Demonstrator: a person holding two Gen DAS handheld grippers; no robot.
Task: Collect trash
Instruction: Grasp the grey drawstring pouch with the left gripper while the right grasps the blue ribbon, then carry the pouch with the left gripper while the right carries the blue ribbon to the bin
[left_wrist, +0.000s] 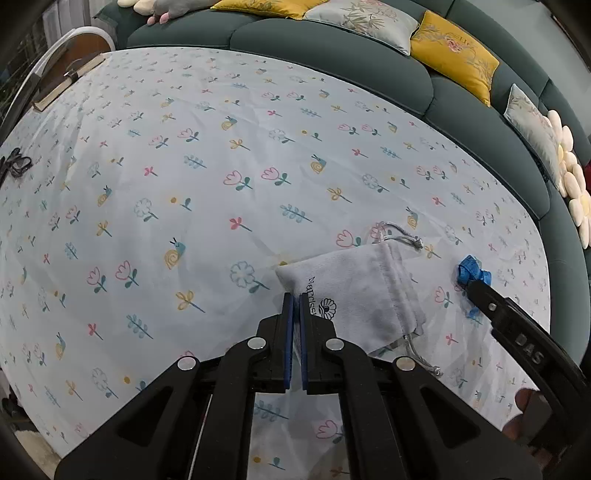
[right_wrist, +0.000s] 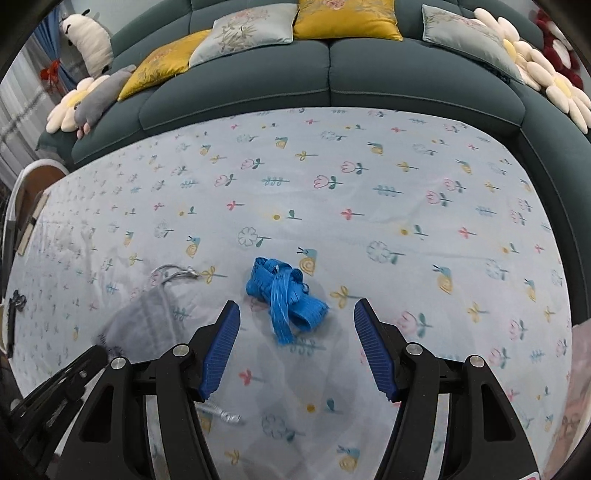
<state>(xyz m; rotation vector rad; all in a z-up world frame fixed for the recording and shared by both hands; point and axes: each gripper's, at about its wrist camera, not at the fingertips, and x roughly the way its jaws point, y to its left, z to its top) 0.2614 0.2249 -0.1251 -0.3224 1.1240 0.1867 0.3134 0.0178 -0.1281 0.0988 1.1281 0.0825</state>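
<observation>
Flowery tablecloth covers the tabletop. Closest in, the left hand-held gripper is pinched fully shut at the edge of a grey drawstring pouch, probably nipping the cloth, can't quite tell. The right hand-held gripper hangs wide open, empty, lined up over the blue ribbon scrap, presumably the trash. Behind: green sofa, yellow cushions.

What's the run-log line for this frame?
left gripper: shut on grey drawstring pouch | right gripper: open, around crumpled blue plastic strap, not touching | surface: floral bedsheet
</observation>
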